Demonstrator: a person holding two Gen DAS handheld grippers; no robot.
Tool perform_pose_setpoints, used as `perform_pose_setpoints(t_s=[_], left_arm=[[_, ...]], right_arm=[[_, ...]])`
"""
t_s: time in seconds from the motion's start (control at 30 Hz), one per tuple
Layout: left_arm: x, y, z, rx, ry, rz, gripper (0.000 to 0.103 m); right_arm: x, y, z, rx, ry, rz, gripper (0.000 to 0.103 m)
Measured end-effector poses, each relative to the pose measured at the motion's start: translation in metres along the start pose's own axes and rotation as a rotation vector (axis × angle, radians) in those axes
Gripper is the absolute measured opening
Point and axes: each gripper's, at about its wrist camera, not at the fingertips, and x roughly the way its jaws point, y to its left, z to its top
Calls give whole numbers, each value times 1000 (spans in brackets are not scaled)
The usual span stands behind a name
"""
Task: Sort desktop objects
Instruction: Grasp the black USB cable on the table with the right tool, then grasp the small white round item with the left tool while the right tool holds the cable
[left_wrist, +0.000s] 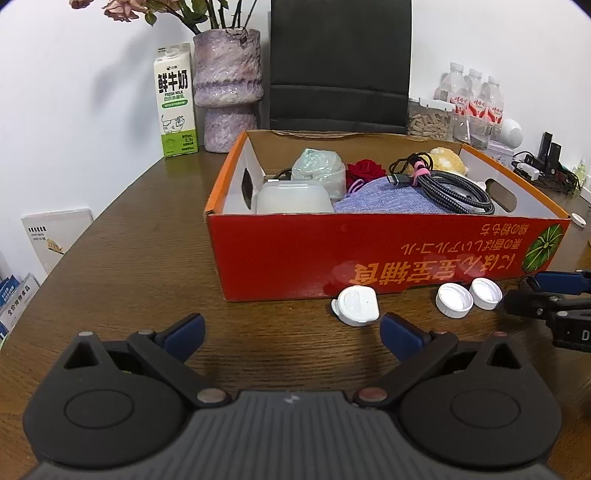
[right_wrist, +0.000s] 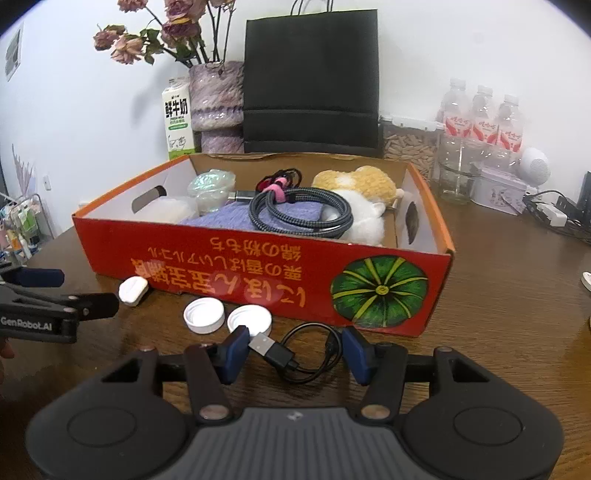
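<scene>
With the right gripper (right_wrist: 291, 350) spread around the short black USB cable (right_wrist: 295, 354) coiled by the red cardboard box's (right_wrist: 258, 273) front wall, lower squarely, pinch the bundled loops; left gripper (left_wrist: 291, 332) waits spread.

Office or meeting-room desk, lived-in. Dark wood table (left_wrist: 129, 258) against a plain white wall (left_wrist: 74, 92); milk carton (left_wrist: 174, 103), purple vase (left_wrist: 227, 88) of dried roses, black paper bag (right_wrist: 310, 85), bottled water pack (right_wrist: 480, 122), power strip with cables (left_wrist: 535, 166), leaflets in a stand (left_wrist: 55, 236) at the left edge.
</scene>
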Motion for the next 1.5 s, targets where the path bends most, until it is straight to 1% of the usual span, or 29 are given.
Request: perform_pose_setpoints(t_s=[0.17, 0.33, 0.43, 0.5, 0.57, 0.6, 0.63, 0.67, 0.73, 0.9, 1.1, 1.33, 1.5], left_arm=[[7, -11, 5, 26, 3, 0, 100], [19, -23, 9, 34, 29, 29, 99], [22, -25, 10, 19, 38, 24, 94], [23, -26, 12, 7, 39, 18, 87], [22, -27, 12, -2, 33, 2, 71], [21, -28, 12, 0, 30, 1, 67], [20, -29, 12, 3, 26, -8, 57], [18, -30, 11, 9, 20, -25, 43], [15, -30, 10, 18, 14, -43, 26], [11, -29, 9, 0, 12, -76, 26], [8, -30, 8, 7, 5, -64, 26], [0, -31, 6, 11, -20, -50, 26], [-14, -32, 5, 6, -58, -57, 26]], right_arm=[[-3, -5, 1, 14, -8, -5, 54], [-5, -10, 0, 24, -14, -10, 54], [-5, -10, 0, 27, -16, -13, 54], [-6, -10, 0, 26, -18, -10, 54], [-7, -10, 0, 25, -21, -9, 54], [-7, -10, 0, 25, -22, -8, 54], [-7, -10, -1, 25, -24, -8, 54], [-7, -10, -1, 25, -24, -8, 54], [-8, -9, -1, 24, -25, -8, 54], [-10, -7, -1, 14, -33, -7, 54], [-12, -5, -1, 6, -43, -6, 54], [-15, -4, -1, 7, -52, -4, 54], [-24, 1, 1, -12, -83, 6, 54]])
